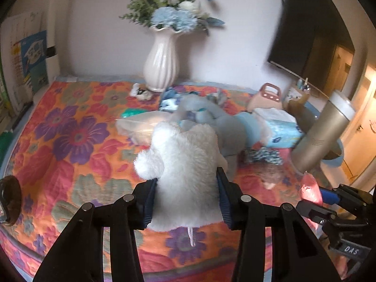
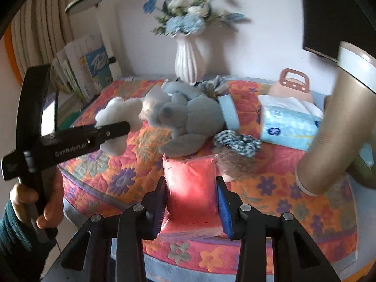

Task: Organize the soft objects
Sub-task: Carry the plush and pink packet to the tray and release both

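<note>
Left wrist view: the left gripper (image 1: 186, 197) clamps a white plush toy (image 1: 183, 164) above the floral tablecloth (image 1: 70, 141); keep the squeeze steady. Right wrist view: the right gripper (image 2: 191, 202) pinches a pink bagged pack (image 2: 191, 185) over the table's near edge; support it evenly.

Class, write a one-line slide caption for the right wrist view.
Right claw grips a pink pouch above the floral table.

Fluffy white plush toy (image 1: 185, 176); short grey plush on the elephant (image 2: 188, 119). Quilted matt floral cloth (image 1: 70, 141) over the bench. Glossy ribbed ceramic vase (image 1: 161, 63). Shiny plastic pink packet (image 2: 191, 188). Ribbed blue rubber fingers (image 2: 223, 209).
</note>
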Demonstrator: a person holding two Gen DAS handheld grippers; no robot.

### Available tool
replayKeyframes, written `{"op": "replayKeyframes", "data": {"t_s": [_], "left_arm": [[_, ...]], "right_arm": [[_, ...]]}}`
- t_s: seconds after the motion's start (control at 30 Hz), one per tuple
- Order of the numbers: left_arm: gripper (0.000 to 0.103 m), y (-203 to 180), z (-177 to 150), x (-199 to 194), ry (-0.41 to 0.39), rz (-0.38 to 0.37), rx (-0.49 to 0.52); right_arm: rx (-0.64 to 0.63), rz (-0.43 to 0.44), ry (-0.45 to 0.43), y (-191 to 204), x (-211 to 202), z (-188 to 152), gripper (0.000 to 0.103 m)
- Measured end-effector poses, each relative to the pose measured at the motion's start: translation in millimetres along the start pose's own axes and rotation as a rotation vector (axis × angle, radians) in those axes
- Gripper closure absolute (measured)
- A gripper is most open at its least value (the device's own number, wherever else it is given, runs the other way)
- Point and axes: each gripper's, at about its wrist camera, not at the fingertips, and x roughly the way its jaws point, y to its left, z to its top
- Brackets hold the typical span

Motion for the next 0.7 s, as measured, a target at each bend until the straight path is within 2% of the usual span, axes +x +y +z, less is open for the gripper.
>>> {"op": "replayKeyframes", "data": {"t_s": [0.37,0.5,0.7], "left_arm": [[0.060,-46,3,-10,-0.008,-0.081,0.052],[0.060,-65,3,-7,0.016,-0.133,0.067],[0.060,-101,-5,-2,0.072,-0.298,0.107]], "right_arm": [[0.139,-0.004,-0.041,-52,-49,-17,0.065],[0.164,-0.048,-0.025,-67,-61,-23,0.065],[0.242,-0.100,-0.012,-100,-82,-36,0.065]]}}
